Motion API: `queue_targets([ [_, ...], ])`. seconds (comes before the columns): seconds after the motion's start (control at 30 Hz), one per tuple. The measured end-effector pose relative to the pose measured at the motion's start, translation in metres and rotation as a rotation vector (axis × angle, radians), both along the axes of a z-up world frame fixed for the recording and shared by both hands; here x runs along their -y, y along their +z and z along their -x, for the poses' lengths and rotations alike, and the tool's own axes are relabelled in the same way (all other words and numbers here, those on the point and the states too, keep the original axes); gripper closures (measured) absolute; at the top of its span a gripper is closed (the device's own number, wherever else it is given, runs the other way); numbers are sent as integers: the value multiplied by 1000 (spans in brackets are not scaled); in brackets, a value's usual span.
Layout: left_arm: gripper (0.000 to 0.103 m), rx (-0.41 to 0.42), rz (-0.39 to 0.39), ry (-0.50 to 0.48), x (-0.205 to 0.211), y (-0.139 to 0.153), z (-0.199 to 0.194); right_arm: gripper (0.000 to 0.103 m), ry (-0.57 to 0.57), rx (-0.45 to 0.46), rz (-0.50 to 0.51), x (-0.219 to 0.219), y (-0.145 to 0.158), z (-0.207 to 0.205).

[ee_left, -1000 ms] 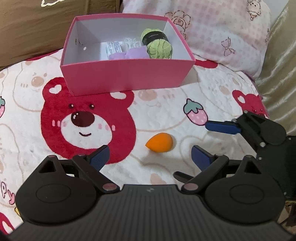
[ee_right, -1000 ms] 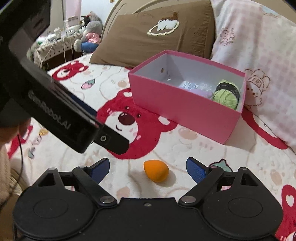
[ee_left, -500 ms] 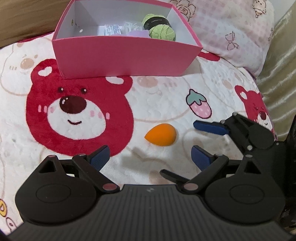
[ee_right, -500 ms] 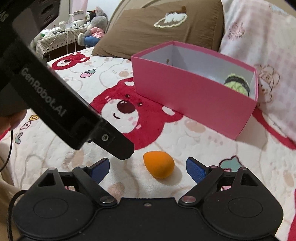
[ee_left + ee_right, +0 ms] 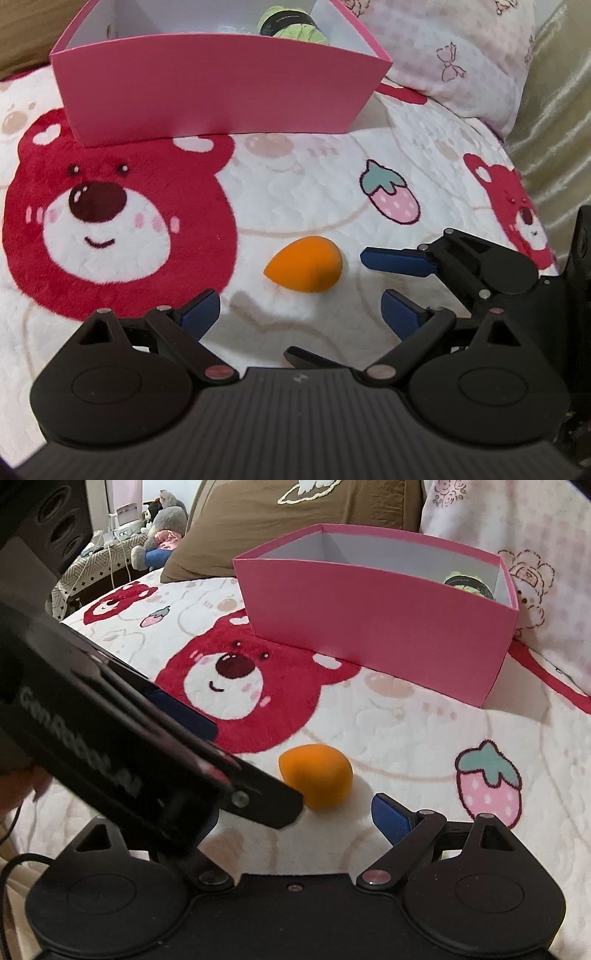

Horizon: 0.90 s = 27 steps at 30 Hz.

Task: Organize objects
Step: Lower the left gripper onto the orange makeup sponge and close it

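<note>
Orange sponge point(image 5: 304, 265) on blanket point(image 5: 314, 184), ahead between open left hand-held gripper point(image 5: 299, 315) fingers.

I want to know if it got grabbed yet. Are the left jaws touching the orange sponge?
Apart. The left wrist view shows blanket between the orange sponge and both blue pads of the open left gripper.

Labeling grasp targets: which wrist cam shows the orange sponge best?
Left wrist. The orange sponge lies fully in view on the blanket, ahead of the open left gripper. In the right wrist view, the left gripper's body covers the sponge's lower left edge, and the picture is slightly blurred.
</note>
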<state>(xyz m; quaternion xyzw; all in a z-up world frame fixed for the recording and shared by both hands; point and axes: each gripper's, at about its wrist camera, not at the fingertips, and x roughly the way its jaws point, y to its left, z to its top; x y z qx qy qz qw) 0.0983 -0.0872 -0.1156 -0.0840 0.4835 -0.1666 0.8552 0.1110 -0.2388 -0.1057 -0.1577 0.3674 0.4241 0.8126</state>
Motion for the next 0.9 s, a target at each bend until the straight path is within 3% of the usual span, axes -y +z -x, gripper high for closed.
queue_targets([
  [0.27,12,66,43,-7,4,-5,0,13,-15,53,-22,-3,-11,2],
  [0.57,24,97,108,67,-7,-18,-1,22,4,95,-36,-12,-15,2],
  [0.77,36,84,144,107,-9,-26,-5,25,-9,99,-30,-15,-20,-2],
  [0.9,51,83,157,117,-11,-29,-7,34,-16,104,-33,-15,-20,-5],
])
